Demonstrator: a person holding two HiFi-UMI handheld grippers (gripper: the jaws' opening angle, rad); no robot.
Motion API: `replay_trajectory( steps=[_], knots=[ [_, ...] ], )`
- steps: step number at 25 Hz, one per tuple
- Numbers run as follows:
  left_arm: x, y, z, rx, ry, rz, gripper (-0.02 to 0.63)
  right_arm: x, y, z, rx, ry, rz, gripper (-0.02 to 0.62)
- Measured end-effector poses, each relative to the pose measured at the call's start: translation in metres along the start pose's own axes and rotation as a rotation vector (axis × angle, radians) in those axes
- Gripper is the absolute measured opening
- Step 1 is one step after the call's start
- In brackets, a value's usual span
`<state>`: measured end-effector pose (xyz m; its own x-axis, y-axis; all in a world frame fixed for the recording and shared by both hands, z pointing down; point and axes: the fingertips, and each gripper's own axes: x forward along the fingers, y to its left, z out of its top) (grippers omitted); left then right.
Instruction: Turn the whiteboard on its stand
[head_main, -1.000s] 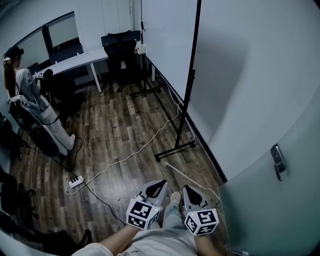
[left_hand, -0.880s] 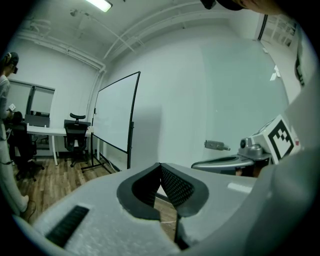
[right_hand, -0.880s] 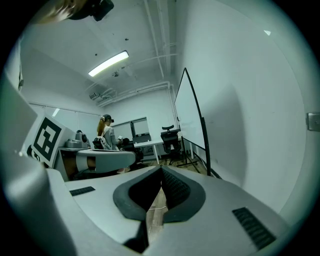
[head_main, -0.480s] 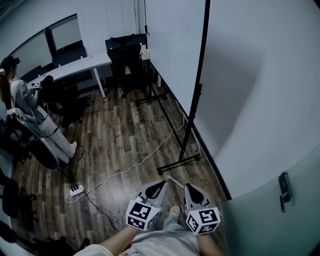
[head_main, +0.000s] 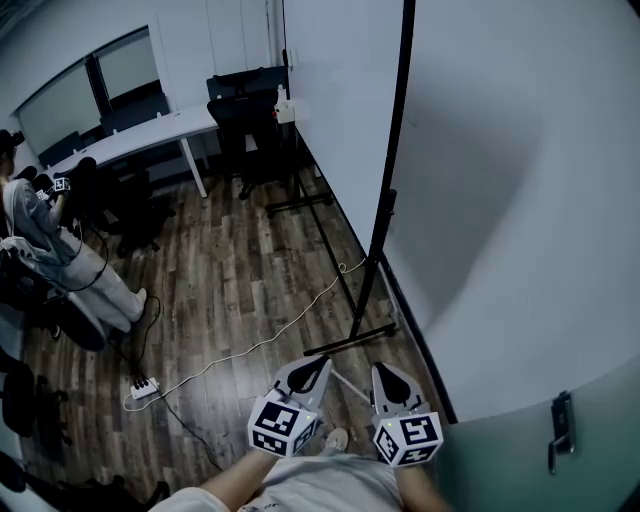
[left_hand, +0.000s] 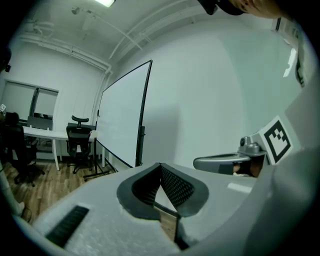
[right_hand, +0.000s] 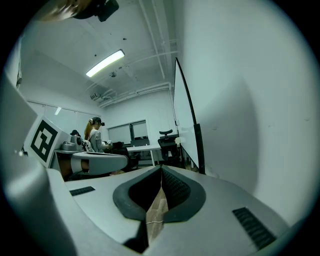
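whiteboard (head_main: 340, 90): upright on stand (head_main: 350, 342), by wall, 12 o'clock from grippers, well apart | left gripper (head_main: 308, 374): clenched, empty | right gripper (head_main: 388, 380): clenched, empty, 3 o'clock of left | desk (head_main: 150, 135): 11 o'clock

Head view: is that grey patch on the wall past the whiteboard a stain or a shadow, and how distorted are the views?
Head view: the patch is a soft-edged shadow on the wall beside the whiteboard; straight edges bow from the wide lens. Left gripper view: strong fisheye with dark corners. Right gripper view: the same, plus a bright ceiling light.
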<state>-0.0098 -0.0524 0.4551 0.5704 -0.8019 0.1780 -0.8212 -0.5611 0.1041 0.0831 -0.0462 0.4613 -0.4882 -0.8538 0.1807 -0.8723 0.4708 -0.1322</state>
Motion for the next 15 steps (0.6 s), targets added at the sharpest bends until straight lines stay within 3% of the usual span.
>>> replay_trajectory(
  steps=[7,15],
  knots=[
    [0.033,0.012,0.010,0.000,0.015,0.010,0.011,0.027,-0.028,0.014,-0.004,0.001,0.001,0.008],
    [0.061,0.030,0.024,0.011,0.025,-0.032,0.011,0.058,-0.045,0.032,-0.012,-0.006,-0.038,0.006]
  ],
)
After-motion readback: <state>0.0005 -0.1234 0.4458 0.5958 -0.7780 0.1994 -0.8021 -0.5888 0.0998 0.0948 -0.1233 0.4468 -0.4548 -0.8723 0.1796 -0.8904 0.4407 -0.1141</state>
